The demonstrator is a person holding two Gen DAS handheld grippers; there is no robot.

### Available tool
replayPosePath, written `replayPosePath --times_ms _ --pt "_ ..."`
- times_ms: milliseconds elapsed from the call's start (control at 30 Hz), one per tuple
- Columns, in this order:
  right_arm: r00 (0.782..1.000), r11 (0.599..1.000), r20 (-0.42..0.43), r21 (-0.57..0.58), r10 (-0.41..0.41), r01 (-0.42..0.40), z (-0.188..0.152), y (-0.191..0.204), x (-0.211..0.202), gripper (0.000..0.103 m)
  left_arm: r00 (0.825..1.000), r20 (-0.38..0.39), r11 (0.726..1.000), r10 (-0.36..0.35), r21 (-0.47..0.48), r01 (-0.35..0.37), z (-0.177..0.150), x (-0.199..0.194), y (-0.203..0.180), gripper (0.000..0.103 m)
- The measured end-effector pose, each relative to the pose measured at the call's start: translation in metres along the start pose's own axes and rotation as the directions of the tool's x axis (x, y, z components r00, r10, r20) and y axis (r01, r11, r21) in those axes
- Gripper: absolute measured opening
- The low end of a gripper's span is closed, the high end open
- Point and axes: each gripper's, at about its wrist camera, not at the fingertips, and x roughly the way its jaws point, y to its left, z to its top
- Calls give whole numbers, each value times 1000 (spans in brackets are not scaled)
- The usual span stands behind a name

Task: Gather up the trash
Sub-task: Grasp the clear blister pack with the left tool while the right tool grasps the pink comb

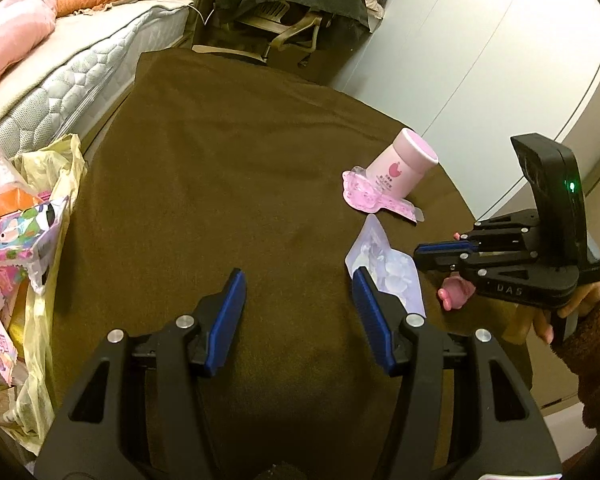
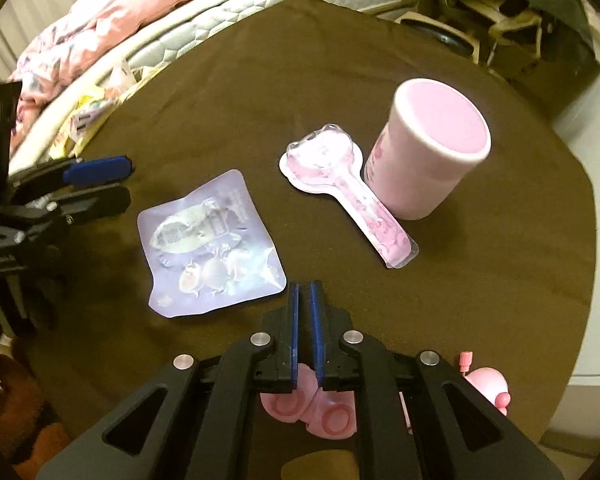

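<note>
A lilac foil pouch (image 2: 210, 246) lies flat on the brown cloth; it also shows in the left wrist view (image 1: 388, 268), just beyond my right finger pad. A clear blister pack with a pink spoon-shaped card (image 2: 340, 188) leans against a pink cup (image 2: 432, 156); both show in the left wrist view, the blister pack (image 1: 376, 198) in front of the cup (image 1: 404, 164). My left gripper (image 1: 298, 284) is open and empty above the cloth. My right gripper (image 2: 305, 292) is nearly shut with nothing between the pads, just right of the pouch. It also shows in the left wrist view (image 1: 420, 254).
A yellow plastic bag (image 1: 40, 280) with several colourful wrappers hangs at the table's left edge. A pink toy (image 2: 488, 388) lies on the cloth under my right gripper. A bed (image 1: 80, 60) stands to the left, a chair (image 1: 284, 28) beyond the table.
</note>
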Motion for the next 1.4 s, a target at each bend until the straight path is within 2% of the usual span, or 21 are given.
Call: replayPosePath --times_ms 100,133,167,200,233,267,333,367,533,800,833,900,933,1033,1133,1167,1200,1233,1267,1367,1400 --pt "999 998 7 47 38 -39 1 -9 -1 14 1000 -2 1000 -12 1 12 0 0 0 55" --pt "997 995 12 65 71 -72 0 -13 -2 27 1000 -2 1000 -13 1 13 0 0 0 55" --pt "992 989 18 78 123 -124 0 -15 -2 48 1000 -2 1000 -14 0 14 0 0 -1 56" --pt "984 981 23 76 179 -180 0 -12 -2 57 1000 -2 1000 -14 -2 14 0 0 -1 56" --pt "981 979 23 60 193 -194 3 -6 1 69 1000 -1 1000 -16 -3 16 0 0 0 56" --pt "986 985 15 16 169 -169 4 3 2 70 1000 -1 1000 -16 -6 16 0 0 0 56" --pt "995 992 10 -83 97 -96 6 20 4 70 1000 -1 1000 -15 -8 15 0 0 0 56" --pt "995 992 15 -86 94 -92 8 22 4 70 1000 -3 1000 -12 -8 12 0 0 0 56" --pt "983 999 181 -33 32 -27 21 13 -14 70 1000 -19 1000 7 14 -6 -3 -4 -2 56" --pt "959 997 275 10 -71 70 53 -3 9 69 998 -41 998 46 46 -44 -8 -6 -9 56" --pt "961 997 265 17 -81 79 56 -4 14 66 998 -42 998 49 49 -47 -8 -6 -10 56" --pt "974 996 209 37 -85 79 59 -7 24 52 998 -46 998 48 50 -46 -8 -6 -10 56" --pt "979 997 198 55 -57 47 58 -11 24 46 998 -48 998 47 52 -45 -8 -6 -10 56" --pt "976 996 216 91 -40 21 51 -18 15 45 998 -59 998 33 51 -31 -11 -8 -10 56" --pt "966 994 252 99 -61 37 42 -19 -5 35 997 -78 998 29 53 -25 -12 -10 -9 55" --pt "963 994 261 103 -66 40 39 -18 -11 14 996 -86 998 34 56 -29 -12 -10 -10 51" --pt "961 993 267 109 -74 47 37 -19 -17 15 994 -98 997 51 61 -45 -12 -10 -12 48" --pt "956 990 279 125 -94 61 33 -21 -25 15 992 -107 996 65 65 -58 -12 -10 -13 38" --pt "954 989 284 132 -98 62 31 -21 -30 15 990 -120 995 79 66 -71 -13 -10 -13 24" --pt "948 988 301 141 -107 67 23 -21 -42 15 986 -145 995 88 51 -81 -17 -10 -12 3" --pt "946 987 303 143 -113 72 21 -21 -45 15 986 -143 995 88 50 -81 -18 -11 -13 3"
